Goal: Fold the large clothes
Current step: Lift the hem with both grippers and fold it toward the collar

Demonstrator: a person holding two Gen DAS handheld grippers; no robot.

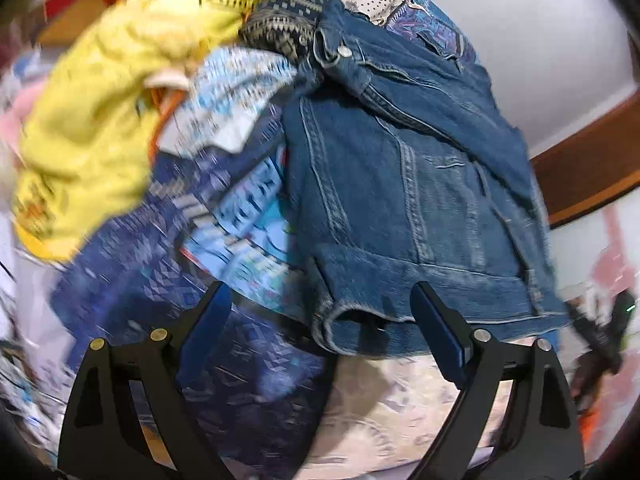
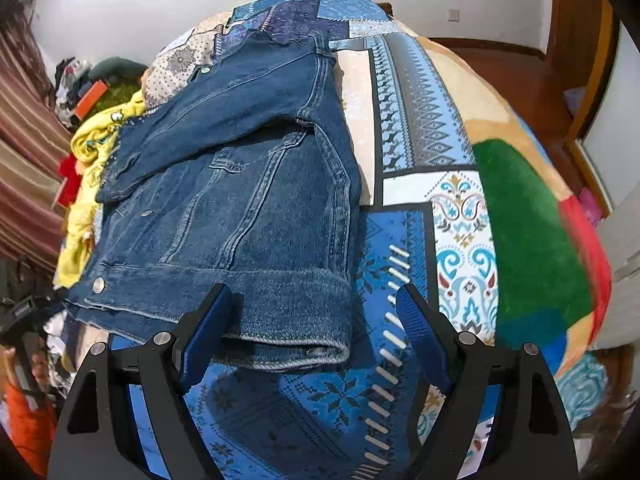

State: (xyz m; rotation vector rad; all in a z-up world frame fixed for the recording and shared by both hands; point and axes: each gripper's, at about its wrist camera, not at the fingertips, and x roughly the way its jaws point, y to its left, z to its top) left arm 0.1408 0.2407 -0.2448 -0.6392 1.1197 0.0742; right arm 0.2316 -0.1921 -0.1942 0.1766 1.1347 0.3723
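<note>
A denim jacket [image 2: 240,184] lies part-folded on the bed [image 2: 460,208], with both grippers held open at its bottom edge.

The fingers of the right gripper [image 2: 316,312] are spread apart around the hem corner, likely so it can be grabbed. The left gripper [image 1: 320,312] is spread apart too, near the other hem end. The yellow garment [image 1: 100,120] is blurred, and what lies under the jacket cannot be seen.

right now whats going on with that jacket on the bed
A person is folding a denim jacket on a patterned bedspread, one claw in each hand. Both the left claw and right claw are open at the jacket's hem, gripping nothing. A yellow garment lies beside it.
</note>
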